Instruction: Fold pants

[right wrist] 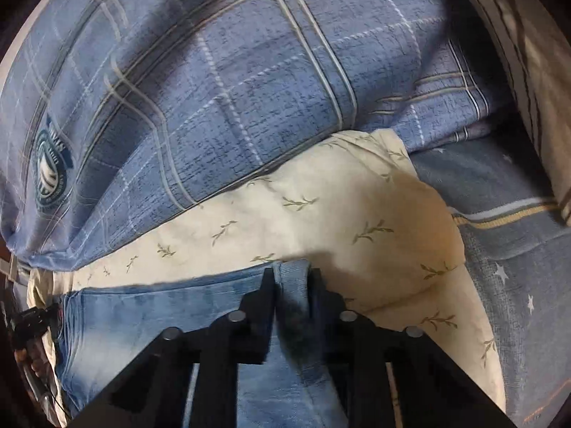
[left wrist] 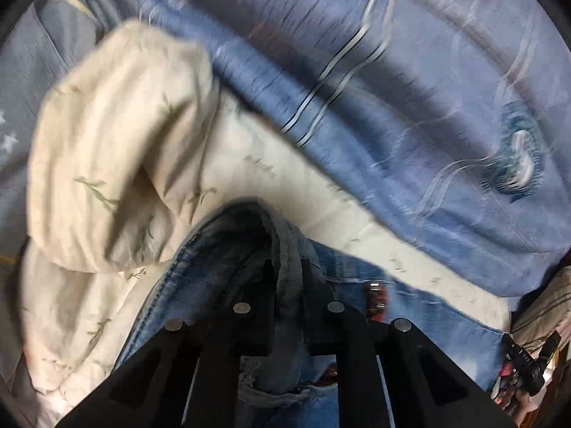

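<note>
The pants are light blue washed jeans (left wrist: 228, 249) lying on a cream quilt with a leaf print (left wrist: 117, 164). In the left wrist view my left gripper (left wrist: 287, 271) is shut on a bunched edge of the jeans, which rises in a fold between the black fingers (left wrist: 266, 285). In the right wrist view my right gripper (right wrist: 291, 278) is shut on another edge of the jeans (right wrist: 171, 306), with denim pinched between its fingers (right wrist: 264, 292). The jeans stretch left from there toward the other gripper (right wrist: 32, 321) at the far left edge.
A blue plaid duvet (right wrist: 232, 82) with a round badge lies bunched behind the cream quilt (right wrist: 339, 207). A blue star-print sheet (right wrist: 517, 285) lies to the right. The right gripper shows at the lower right of the left wrist view (left wrist: 528, 363). The left wrist view is motion blurred.
</note>
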`<state>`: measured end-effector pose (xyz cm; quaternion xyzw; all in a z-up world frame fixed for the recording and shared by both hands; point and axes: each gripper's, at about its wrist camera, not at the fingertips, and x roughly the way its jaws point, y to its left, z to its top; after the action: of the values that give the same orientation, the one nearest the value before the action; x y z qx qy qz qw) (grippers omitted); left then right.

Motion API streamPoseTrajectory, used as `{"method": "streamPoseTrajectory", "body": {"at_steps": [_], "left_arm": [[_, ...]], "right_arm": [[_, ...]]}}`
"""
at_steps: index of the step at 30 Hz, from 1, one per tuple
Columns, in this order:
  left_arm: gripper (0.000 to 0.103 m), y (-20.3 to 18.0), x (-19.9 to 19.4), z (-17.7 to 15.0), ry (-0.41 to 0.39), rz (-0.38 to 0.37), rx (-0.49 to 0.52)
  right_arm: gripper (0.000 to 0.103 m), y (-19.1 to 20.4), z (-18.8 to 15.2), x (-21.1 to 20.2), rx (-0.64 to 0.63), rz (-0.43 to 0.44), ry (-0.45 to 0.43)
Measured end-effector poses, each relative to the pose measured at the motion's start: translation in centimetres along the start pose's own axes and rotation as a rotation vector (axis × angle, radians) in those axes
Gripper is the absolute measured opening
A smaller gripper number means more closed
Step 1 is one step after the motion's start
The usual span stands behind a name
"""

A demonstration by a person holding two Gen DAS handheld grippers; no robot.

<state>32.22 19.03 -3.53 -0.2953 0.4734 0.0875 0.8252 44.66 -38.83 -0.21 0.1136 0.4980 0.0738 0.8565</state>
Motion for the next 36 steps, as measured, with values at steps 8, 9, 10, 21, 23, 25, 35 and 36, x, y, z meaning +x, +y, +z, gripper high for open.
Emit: {"method": "streamPoseTrajectory", "body": {"at_steps": [8, 9, 10, 21, 23, 25, 35, 36], "left_arm": [[0.011, 1.1, -14.4, -6.4, -0.222, -0.216, 0.055], [0.011, 2.0, -16.4, -8.3, -0.239, -0.239, 0.063], [0.011, 2.6, -17.3, -9.7, -0.249, -0.251, 0.063], [0.074, 16.0, -17.4, -25.1, -0.015, -0.171, -0.318], [0.076, 16.3, -19.2, -26.3, -0.085, -0.134, -0.388], [0.082, 15.5, -20.5, -27.1, -0.131, -0.143, -0.411], [0.086, 9.4, -15.4, -27.5, -0.028, -0.215, -0.462], [0.086, 9.4, -15.5, -27.5, -0.032, -0.216, -0.475]], "right_arm": [[0.017, 0.1, -3.6, -11.6, 0.038, 0.154, -0.223], [0.017, 0.1, -4.5, -12.9, 0.037, 0.170, -0.240], [0.017, -0.2, -5.8, -14.6, 0.043, 0.194, -0.261], [0.078, -9.4, -25.5, -16.8, 0.248, 0.246, -0.030], [0.078, -10.9, -27.1, -17.7, 0.342, 0.297, -0.054], [0.078, -11.6, -28.0, -19.0, 0.413, 0.338, -0.085], [0.078, -9.3, -28.1, -14.6, 0.607, 0.506, 0.015], [0.078, -9.4, -28.1, -13.6, 0.654, 0.510, 0.032]]}}
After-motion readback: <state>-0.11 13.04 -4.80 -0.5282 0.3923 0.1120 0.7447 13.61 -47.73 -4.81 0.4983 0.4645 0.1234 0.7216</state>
